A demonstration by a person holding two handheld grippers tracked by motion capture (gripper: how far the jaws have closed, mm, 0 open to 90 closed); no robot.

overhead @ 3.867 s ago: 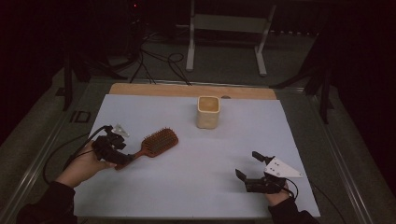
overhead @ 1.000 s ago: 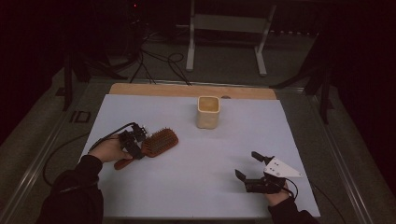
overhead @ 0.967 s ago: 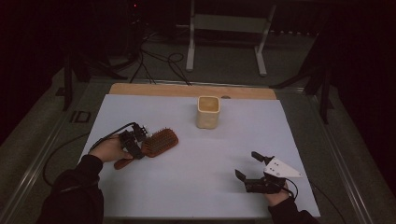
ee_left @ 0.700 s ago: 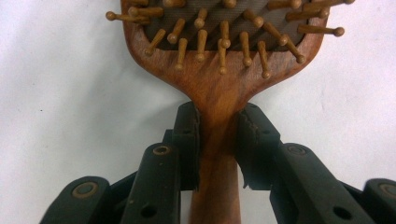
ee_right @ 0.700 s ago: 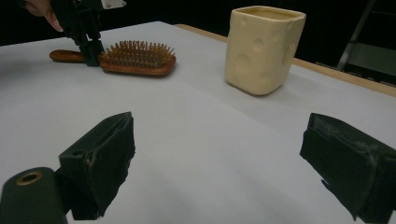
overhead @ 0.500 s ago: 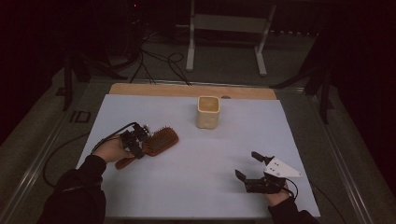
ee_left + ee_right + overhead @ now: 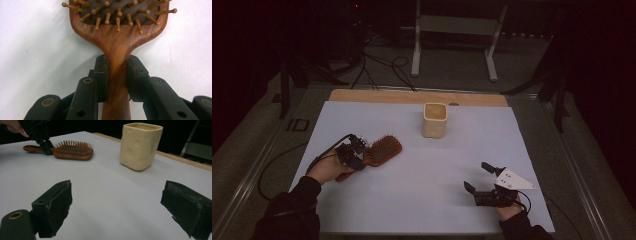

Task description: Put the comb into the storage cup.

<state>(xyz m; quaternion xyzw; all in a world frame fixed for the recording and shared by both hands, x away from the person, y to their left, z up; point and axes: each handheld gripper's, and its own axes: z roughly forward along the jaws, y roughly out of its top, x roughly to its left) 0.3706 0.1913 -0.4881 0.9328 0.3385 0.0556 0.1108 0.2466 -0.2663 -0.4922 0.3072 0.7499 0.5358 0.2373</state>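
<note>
High view: left gripper (image 7: 357, 155) clamped on hairbrush (image 7: 379, 150) handle at mat's left, brush lying flat, long axis running toward cup (image 7: 435, 120), head that way, bristles up; right gripper (image 7: 477, 177) spread wide | Left gripper view: jaws pinching handle neck, head pointing away | Right gripper view: jaws wide apart, holding nothing; brush far left, cup upright.

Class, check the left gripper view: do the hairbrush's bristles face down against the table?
No, the hairbrush lies with its bristles pointing up.
</note>
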